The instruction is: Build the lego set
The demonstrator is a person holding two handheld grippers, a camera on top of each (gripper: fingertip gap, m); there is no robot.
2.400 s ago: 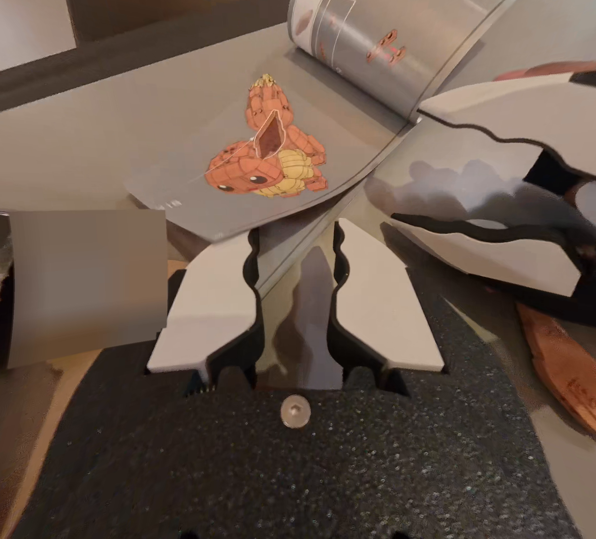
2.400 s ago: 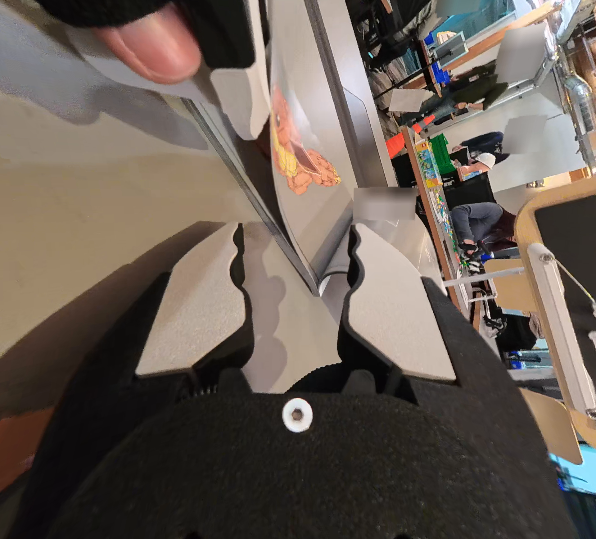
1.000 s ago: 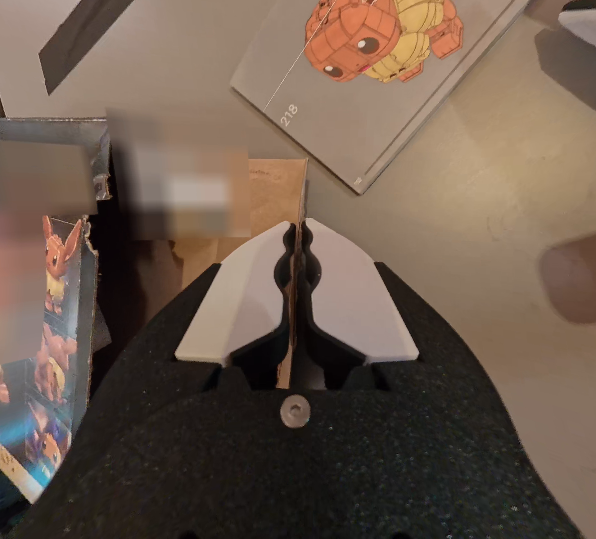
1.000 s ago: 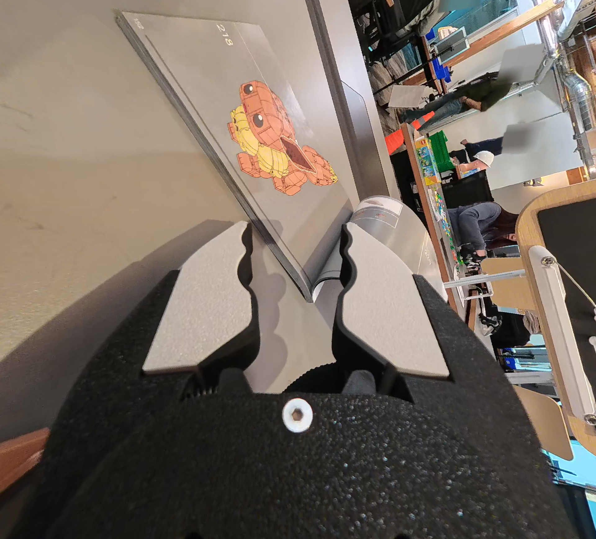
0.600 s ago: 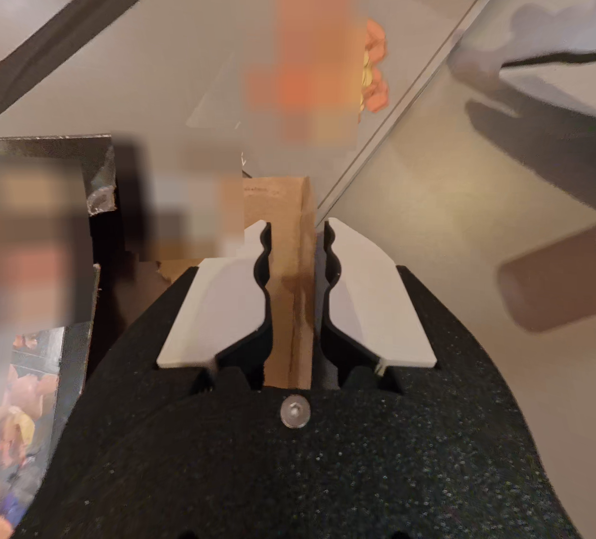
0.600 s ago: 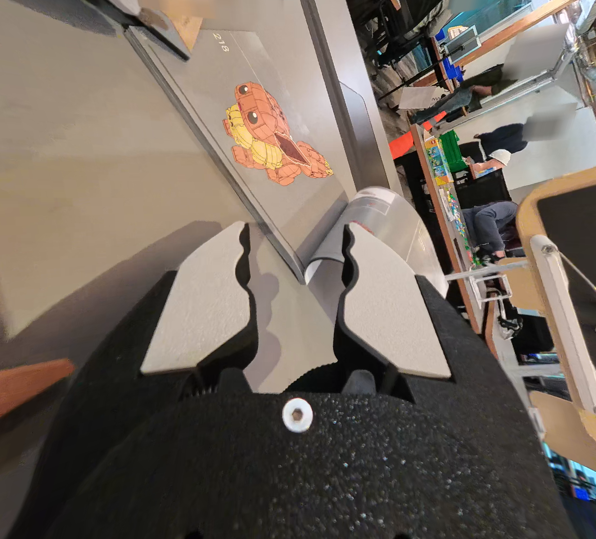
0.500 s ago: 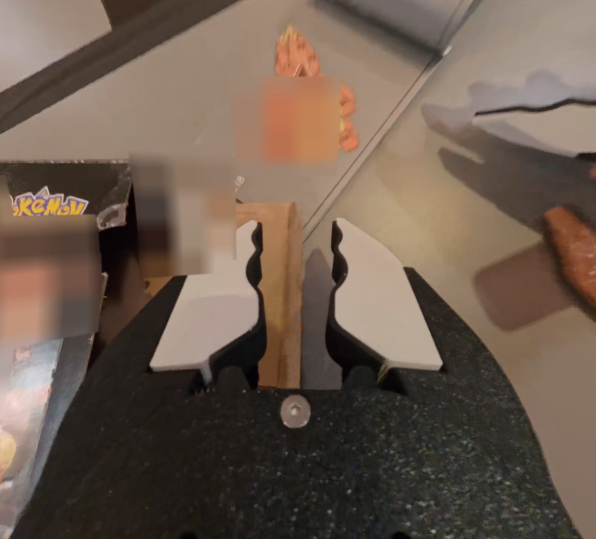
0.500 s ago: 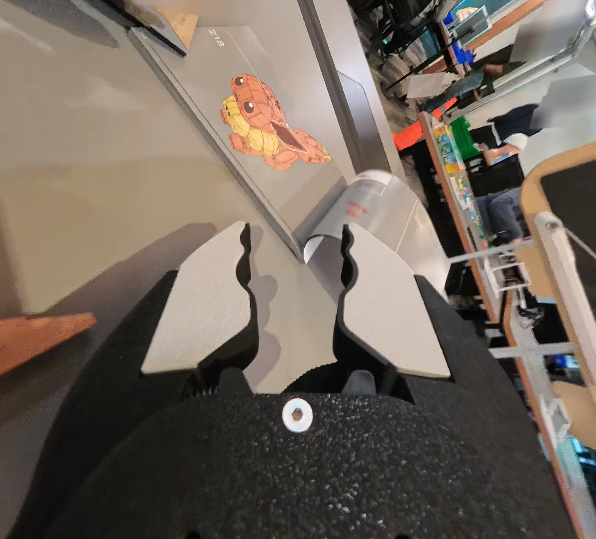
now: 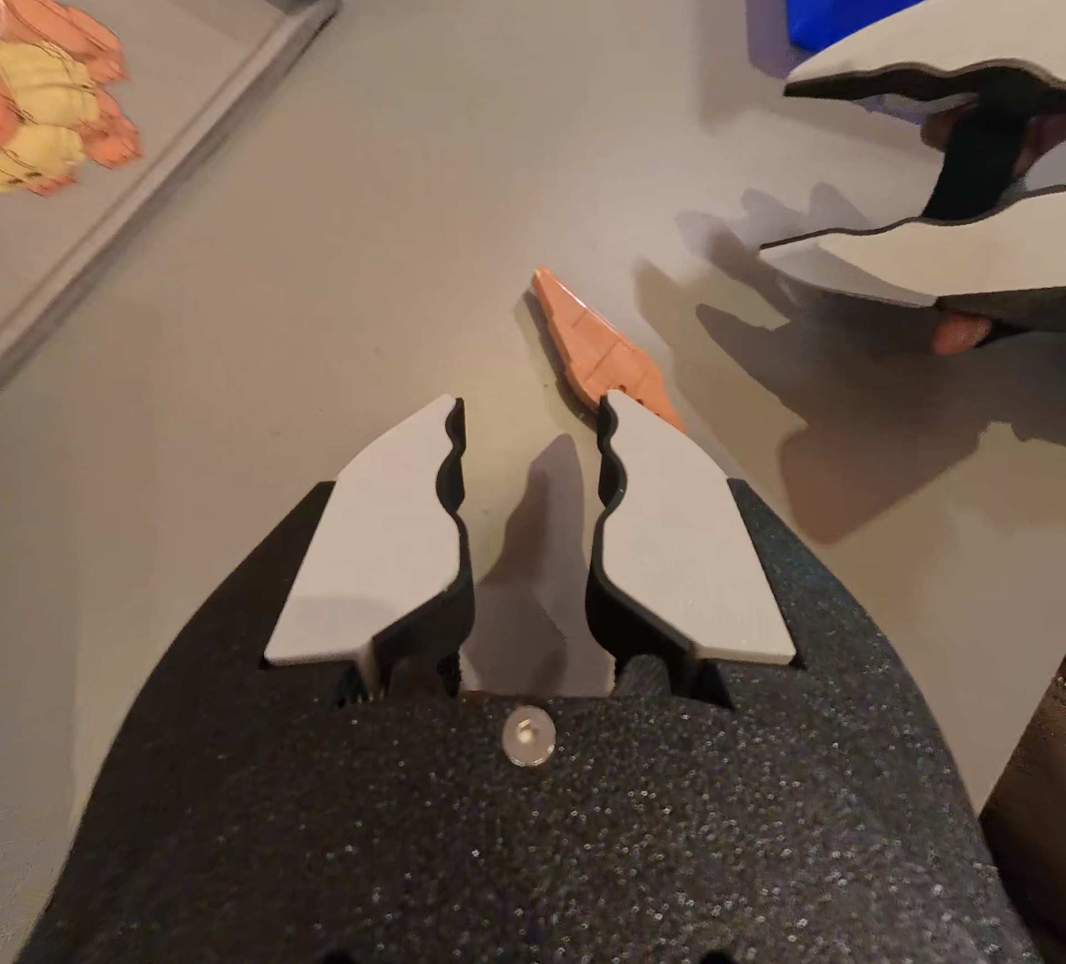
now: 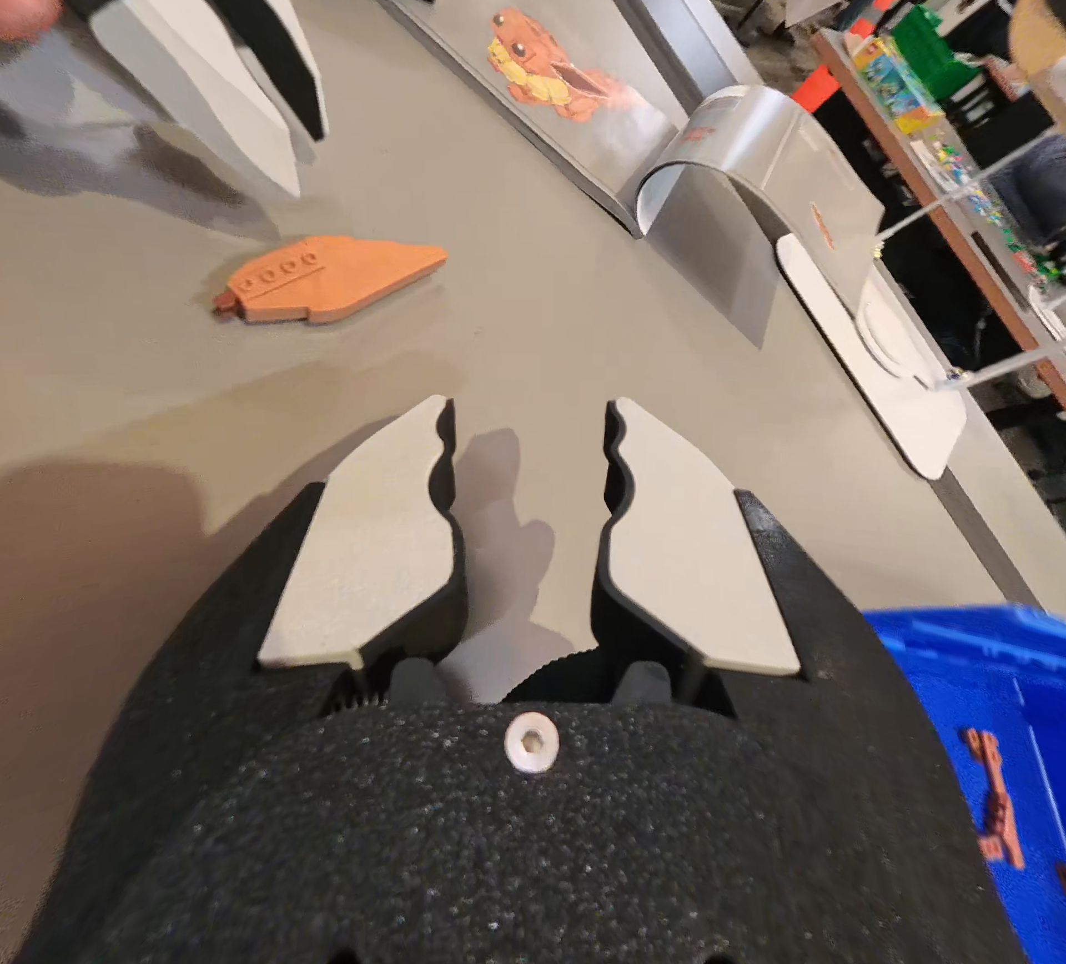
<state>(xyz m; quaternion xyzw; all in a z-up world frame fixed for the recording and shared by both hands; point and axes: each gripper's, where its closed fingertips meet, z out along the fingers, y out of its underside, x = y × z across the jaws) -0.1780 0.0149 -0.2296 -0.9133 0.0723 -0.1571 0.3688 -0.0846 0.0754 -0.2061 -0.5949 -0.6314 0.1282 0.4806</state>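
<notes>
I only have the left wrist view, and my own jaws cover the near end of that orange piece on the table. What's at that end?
Observer: In the right wrist view the orange piece lies flat. That end has a row of studs and a small darker brown part.
Operator: Is the right gripper carrying anything?
Observer: No. The right gripper has its jaws open over bare table, with nothing between them.
Operator: What's inside the blue bin?
Observer: The blue bin holds a few brown-orange pieces. I can't tell how many.
</notes>
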